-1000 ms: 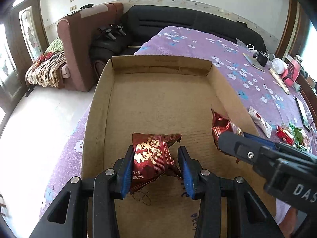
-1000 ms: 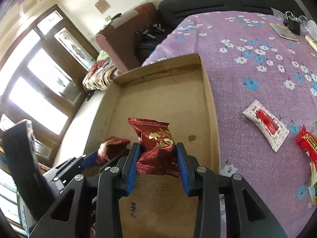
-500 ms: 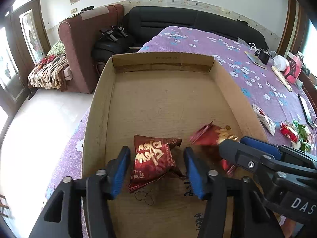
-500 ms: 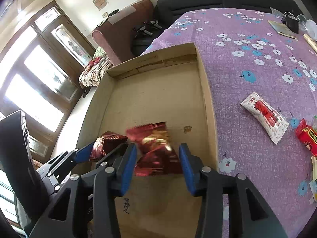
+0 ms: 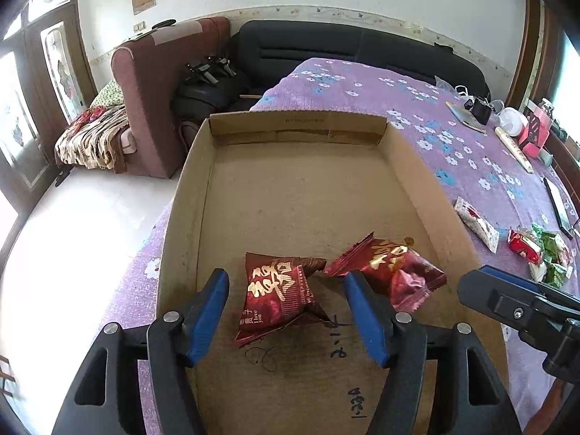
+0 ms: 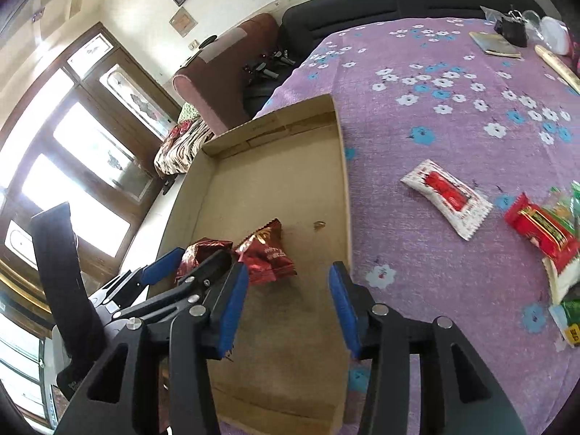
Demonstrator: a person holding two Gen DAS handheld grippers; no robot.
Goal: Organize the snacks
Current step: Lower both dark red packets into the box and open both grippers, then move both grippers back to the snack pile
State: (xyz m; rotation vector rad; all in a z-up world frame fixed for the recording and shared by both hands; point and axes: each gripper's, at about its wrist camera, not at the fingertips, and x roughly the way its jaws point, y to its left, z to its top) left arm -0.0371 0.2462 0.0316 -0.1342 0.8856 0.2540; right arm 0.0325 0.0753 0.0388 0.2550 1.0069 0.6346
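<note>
A shallow cardboard box lies on the purple flowered tablecloth. Two dark red snack packets lie side by side on its floor. The left packet sits between the spread fingers of my left gripper, which is open and not touching it. The right packet lies just right of it. My right gripper is open and empty, above the box's right wall; it shows in the left wrist view.
Loose snacks lie on the cloth right of the box: a white-and-red packet, a red packet and green ones. A phone, notebook and small items sit further back. Sofas stand beyond the table.
Both grippers opened and let go of their red packets, which now lie on the box floor. Both grippers drew back; the right one shifted right, over the box wall.
</note>
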